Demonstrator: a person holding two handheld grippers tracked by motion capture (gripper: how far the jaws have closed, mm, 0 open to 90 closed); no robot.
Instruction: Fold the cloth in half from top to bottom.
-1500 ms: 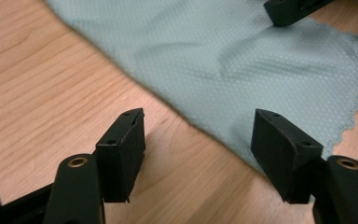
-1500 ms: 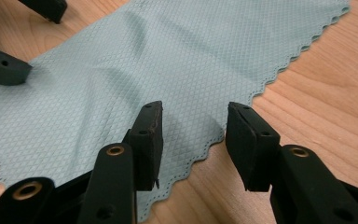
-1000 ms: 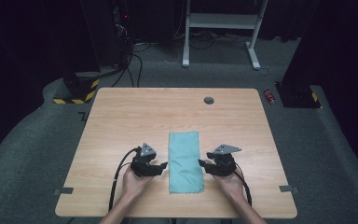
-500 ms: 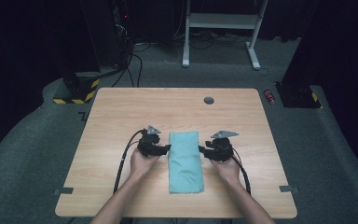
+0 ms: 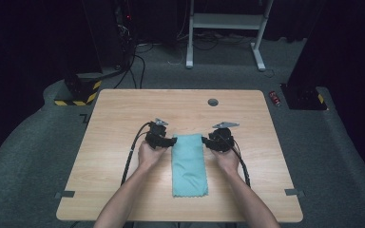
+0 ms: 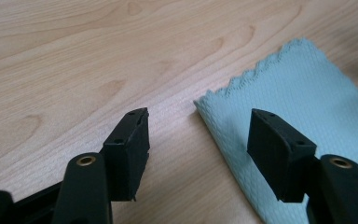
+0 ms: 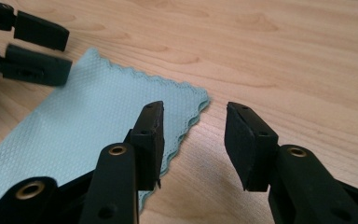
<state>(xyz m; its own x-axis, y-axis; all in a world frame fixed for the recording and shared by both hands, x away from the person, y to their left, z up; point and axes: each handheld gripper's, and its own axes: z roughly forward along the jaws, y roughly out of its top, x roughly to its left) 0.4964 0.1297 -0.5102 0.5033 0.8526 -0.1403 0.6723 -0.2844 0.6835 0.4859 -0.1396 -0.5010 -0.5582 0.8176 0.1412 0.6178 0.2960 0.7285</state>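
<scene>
Waffle-textured teal cloth (image 5: 189,163), scallop-edged, lies on woodgrain table (image 5: 123,114) between spread left gripper (image 6: 198,133) and right gripper (image 7: 195,135).

Surface (image 5: 180,114) lit evenly from above in high view; surroundings left in near darkness, room beyond lost in black. Slight softness and grain noted overall in high view. Soft, short shadows cast under hands. In gripper views, wood grain rendered bright and warm, mild sheen seen on far wood. Cloth (image 6: 303,93) weave held sharp at mid-distance; tongs blurred slightly at bottom edge, black detail crushed. Faint shadows thrown beneath tongs onto surface.
</scene>
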